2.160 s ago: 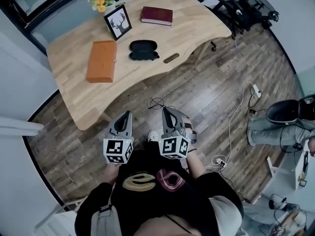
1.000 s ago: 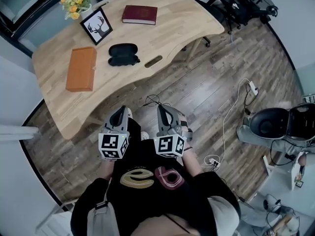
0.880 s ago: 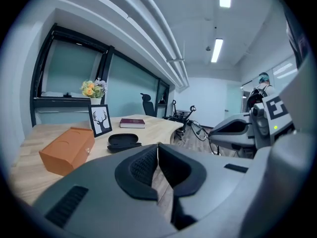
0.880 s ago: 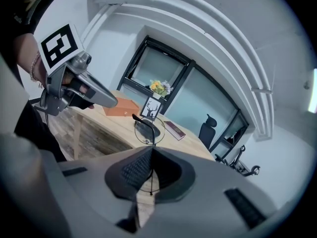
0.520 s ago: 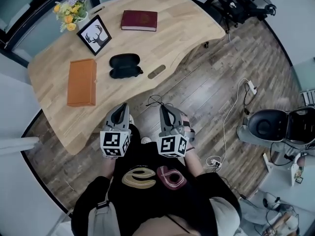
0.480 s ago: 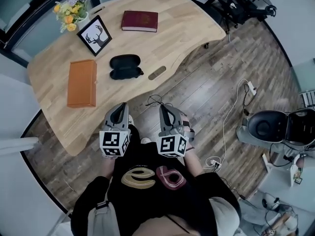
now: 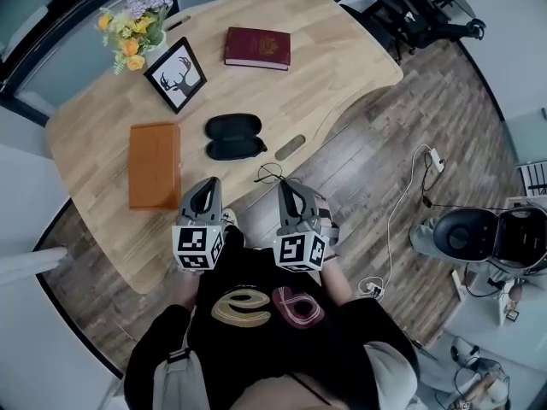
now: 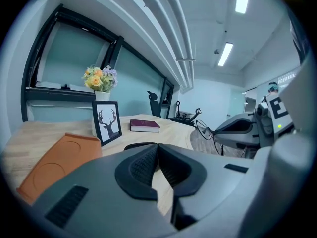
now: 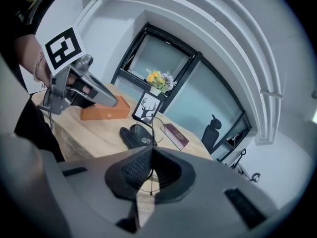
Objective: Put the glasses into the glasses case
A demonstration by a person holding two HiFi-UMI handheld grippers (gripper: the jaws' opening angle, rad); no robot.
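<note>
The black glasses case (image 7: 233, 136) lies open on the wooden table (image 7: 333, 75), near its front edge; it also shows in the right gripper view (image 9: 134, 135). My right gripper (image 7: 287, 186) is shut on the thin-wire glasses (image 7: 272, 175), with one temple running down between its pads (image 9: 151, 155). The lenses hang in front of the case (image 9: 148, 128). The left gripper view catches the glasses (image 8: 208, 133) at the right. My left gripper (image 7: 205, 188) is shut and holds nothing (image 8: 157, 150). Both grippers hover at the table's front edge, short of the case.
An orange box (image 7: 155, 165) lies left of the case. Behind it stand a framed deer picture (image 7: 179, 74), a vase of flowers (image 7: 137, 28) and a dark red book (image 7: 257, 48). A slot (image 7: 291, 146) is cut into the table's edge. Cables (image 7: 402, 220) trail on the floor.
Both grippers have come forward from over the floor to the table's front edge, the glasses still held in the right one. The case now lies much closer.
</note>
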